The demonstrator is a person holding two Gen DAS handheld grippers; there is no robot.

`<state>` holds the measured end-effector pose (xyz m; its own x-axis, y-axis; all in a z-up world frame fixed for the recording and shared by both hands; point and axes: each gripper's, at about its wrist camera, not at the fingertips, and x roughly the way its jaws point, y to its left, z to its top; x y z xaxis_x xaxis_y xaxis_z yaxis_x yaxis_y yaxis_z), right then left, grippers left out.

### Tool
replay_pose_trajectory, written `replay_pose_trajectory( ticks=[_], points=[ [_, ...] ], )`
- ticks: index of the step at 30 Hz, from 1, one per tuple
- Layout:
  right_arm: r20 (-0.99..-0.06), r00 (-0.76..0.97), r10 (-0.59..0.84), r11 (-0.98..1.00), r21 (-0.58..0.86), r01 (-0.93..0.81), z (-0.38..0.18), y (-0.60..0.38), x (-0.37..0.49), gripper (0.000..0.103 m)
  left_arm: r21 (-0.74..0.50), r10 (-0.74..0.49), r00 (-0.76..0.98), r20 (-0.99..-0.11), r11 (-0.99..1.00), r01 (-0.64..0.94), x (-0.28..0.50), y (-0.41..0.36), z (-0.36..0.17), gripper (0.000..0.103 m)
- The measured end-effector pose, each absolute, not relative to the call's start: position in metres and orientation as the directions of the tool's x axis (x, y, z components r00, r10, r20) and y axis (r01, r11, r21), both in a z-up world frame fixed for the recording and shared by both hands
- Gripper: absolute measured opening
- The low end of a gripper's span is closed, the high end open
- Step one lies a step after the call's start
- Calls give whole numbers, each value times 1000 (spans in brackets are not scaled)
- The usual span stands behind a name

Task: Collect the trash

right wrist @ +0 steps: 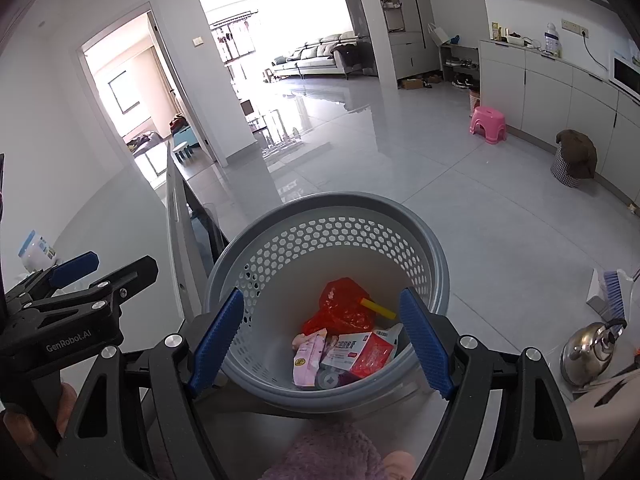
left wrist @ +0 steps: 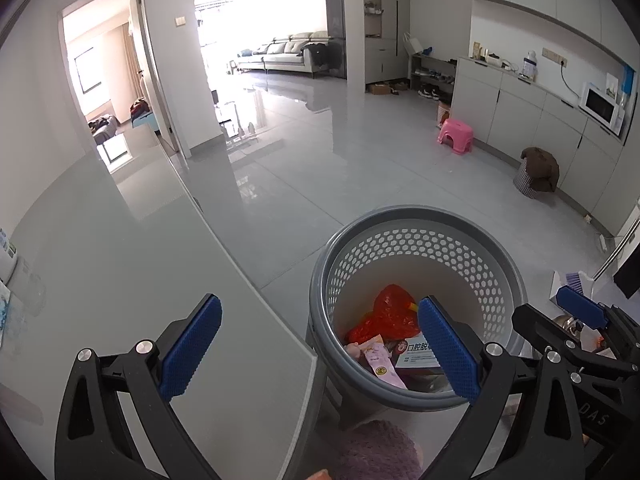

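Note:
A grey perforated basket (left wrist: 416, 216) (right wrist: 320, 204) stands on the floor beside the table's corner. In it lie a red plastic bag (right wrist: 344, 308), a yellow stick (right wrist: 378, 308), a pink wrapper (right wrist: 306, 356) and a red-and-white medicine box (right wrist: 356, 354). Over the basket's near rim hangs my right gripper (right wrist: 322, 336), open and empty. My left gripper (left wrist: 320, 344) is open too, holding nothing, with one pad over the table's corner and the other over the basket. Each gripper shows at the edge of the other's view: right gripper (left wrist: 580, 316), left gripper (right wrist: 76, 264).
A white table (left wrist: 120, 280) fills the left. On the floor at the right are a metal kettle (right wrist: 588, 356) and a brush (right wrist: 612, 288). Farther off stand a pink stool (left wrist: 456, 136) and a cloth-covered bin (left wrist: 536, 172). A fuzzy purple slipper (left wrist: 376, 452) is below.

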<state>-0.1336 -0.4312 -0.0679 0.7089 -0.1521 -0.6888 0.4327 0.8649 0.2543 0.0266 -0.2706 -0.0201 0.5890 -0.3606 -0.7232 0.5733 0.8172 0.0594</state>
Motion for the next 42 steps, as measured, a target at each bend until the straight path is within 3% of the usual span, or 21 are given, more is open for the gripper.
replay_pose_trajectory(
  ticks=[42],
  points=[
    [-688, 710, -148, 875, 243, 418, -67, -426, -131, 77, 40, -362, 581, -729, 825, 564, 27, -267, -24, 97]
  ],
)
